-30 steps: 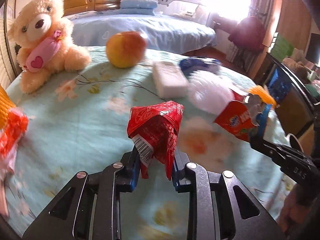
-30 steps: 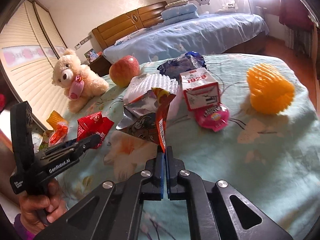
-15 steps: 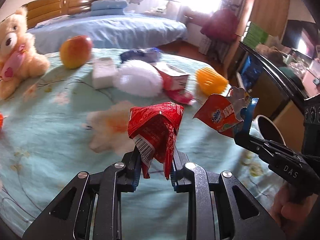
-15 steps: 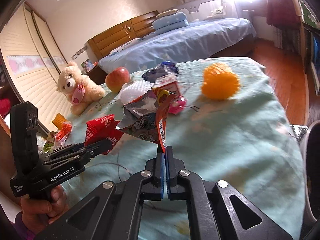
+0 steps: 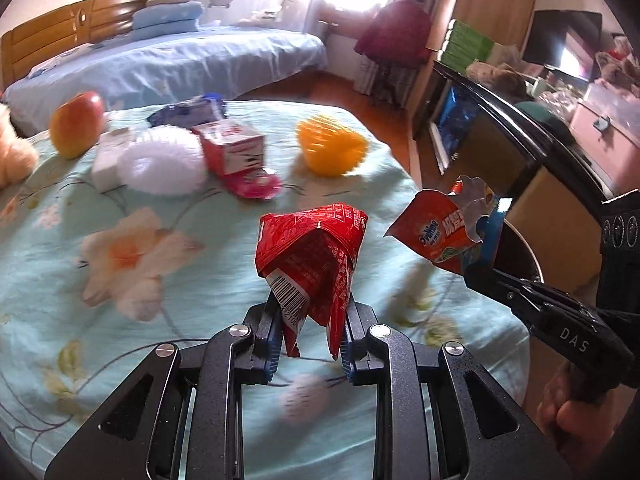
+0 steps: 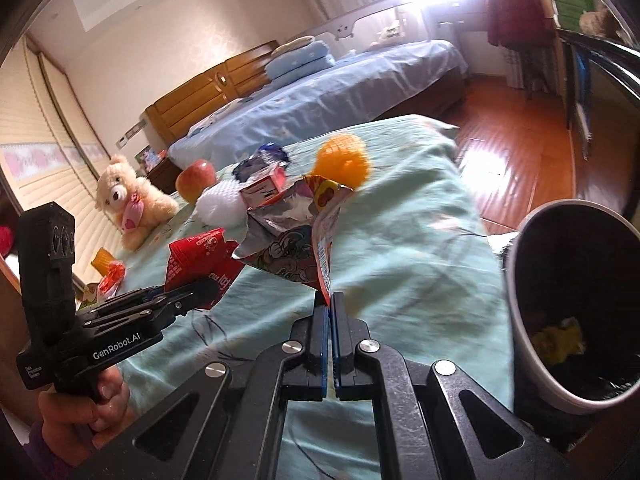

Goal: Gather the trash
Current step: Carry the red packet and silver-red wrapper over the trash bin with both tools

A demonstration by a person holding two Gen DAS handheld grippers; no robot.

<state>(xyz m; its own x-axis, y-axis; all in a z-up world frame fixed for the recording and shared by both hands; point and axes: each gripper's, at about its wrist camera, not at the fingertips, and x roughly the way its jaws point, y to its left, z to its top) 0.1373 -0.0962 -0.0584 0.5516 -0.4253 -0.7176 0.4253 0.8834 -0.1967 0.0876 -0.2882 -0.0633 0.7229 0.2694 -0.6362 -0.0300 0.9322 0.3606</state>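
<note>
My left gripper (image 5: 310, 344) is shut on a crumpled red snack wrapper (image 5: 310, 252) and holds it above the table; it also shows in the right wrist view (image 6: 200, 256). My right gripper (image 6: 330, 308) is shut on a torn foil snack bag (image 6: 292, 232) with a cartoon print, also seen in the left wrist view (image 5: 444, 228) at the right. A dark trash bin (image 6: 576, 300) with a grey rim stands off the table's right edge, with yellow trash inside. More litter lies on the table: a red and white carton (image 5: 232, 148), a pink wrapper (image 5: 254, 184) and a blue wrapper (image 5: 188, 110).
The round table has a light green floral cloth (image 5: 120, 280). On it lie an apple (image 5: 76, 124), a white foam net (image 5: 164, 168), an orange foam net (image 5: 330, 146) and a teddy bear (image 6: 128, 200). A bed (image 5: 180, 64) stands behind, a dark cabinet (image 5: 500, 128) at the right.
Both grippers have swung to the right with their wrappers still held. The trash bin has come into the right wrist view, close at the right.
</note>
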